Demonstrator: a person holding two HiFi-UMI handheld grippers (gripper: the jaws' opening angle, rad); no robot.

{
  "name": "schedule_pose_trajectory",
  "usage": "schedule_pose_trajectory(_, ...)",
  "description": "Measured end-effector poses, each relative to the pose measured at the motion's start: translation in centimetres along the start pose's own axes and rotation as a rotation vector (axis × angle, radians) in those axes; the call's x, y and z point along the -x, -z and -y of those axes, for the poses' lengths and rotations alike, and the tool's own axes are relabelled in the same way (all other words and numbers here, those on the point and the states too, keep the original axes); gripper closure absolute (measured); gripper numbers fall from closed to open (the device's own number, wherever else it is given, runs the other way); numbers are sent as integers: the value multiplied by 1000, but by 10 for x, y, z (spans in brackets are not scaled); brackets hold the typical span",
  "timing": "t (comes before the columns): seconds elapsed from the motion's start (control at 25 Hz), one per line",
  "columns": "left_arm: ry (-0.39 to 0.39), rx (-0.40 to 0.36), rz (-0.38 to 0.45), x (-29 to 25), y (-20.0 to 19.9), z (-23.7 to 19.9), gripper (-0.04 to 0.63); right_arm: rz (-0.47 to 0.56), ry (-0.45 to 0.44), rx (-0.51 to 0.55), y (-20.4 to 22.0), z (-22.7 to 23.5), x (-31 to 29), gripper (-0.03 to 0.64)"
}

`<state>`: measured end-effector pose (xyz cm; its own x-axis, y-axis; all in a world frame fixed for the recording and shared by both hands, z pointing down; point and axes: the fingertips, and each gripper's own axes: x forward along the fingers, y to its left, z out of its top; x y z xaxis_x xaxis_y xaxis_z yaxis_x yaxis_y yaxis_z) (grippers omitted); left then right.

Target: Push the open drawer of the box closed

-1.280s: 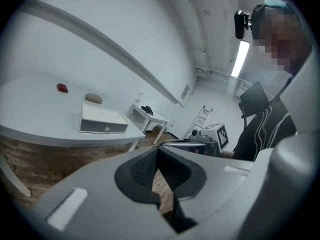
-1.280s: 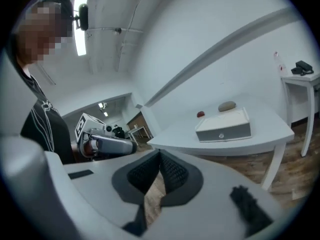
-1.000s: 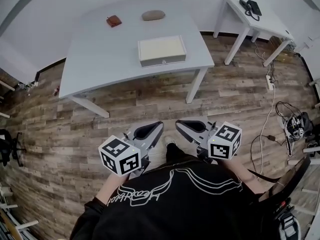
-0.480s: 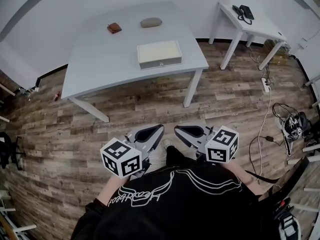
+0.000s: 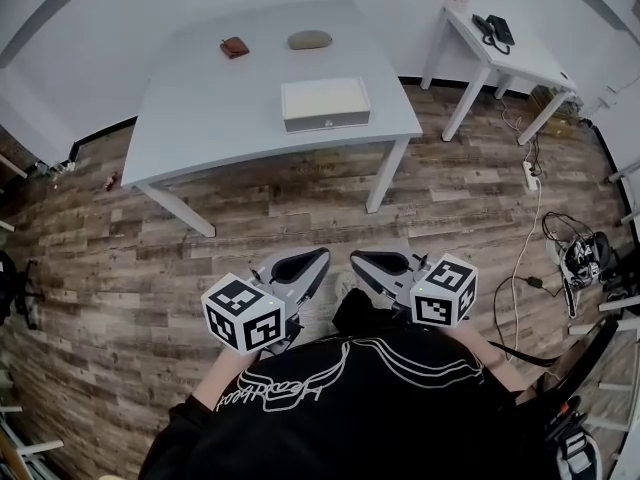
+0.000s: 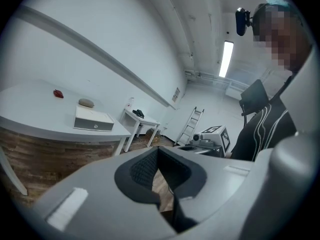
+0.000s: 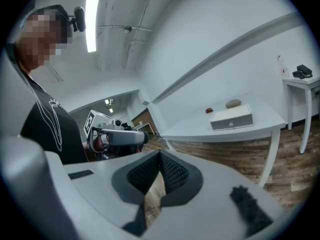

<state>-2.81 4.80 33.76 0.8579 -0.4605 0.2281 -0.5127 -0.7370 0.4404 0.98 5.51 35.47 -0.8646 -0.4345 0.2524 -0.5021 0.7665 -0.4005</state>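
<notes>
The box (image 5: 325, 99) sat near the front edge of the table (image 5: 200, 118), its drawer (image 5: 326, 121) front facing the person. Well short of the table, above the wooden floor (image 5: 120, 238), the left claw (image 5: 306, 265) and the right claw (image 5: 367, 265) were each clenched on nothing.

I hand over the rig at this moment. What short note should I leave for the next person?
Grippers: left gripper shut and empty, right gripper the same, both held low near the body.
Things: the box sits near the front edge of the table, far ahead of both grippers, with its drawer front facing us.
Done: nothing, the box is untouched.
Left: walk up and push the drawer in. From here I cannot tell how far it stands out.
</notes>
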Motion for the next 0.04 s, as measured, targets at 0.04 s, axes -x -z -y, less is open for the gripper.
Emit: schedule_pose_trajectory(0.04, -1, 3, -1, 0, 1, -1, 588, -1, 0, 0, 0, 0, -1, 609)
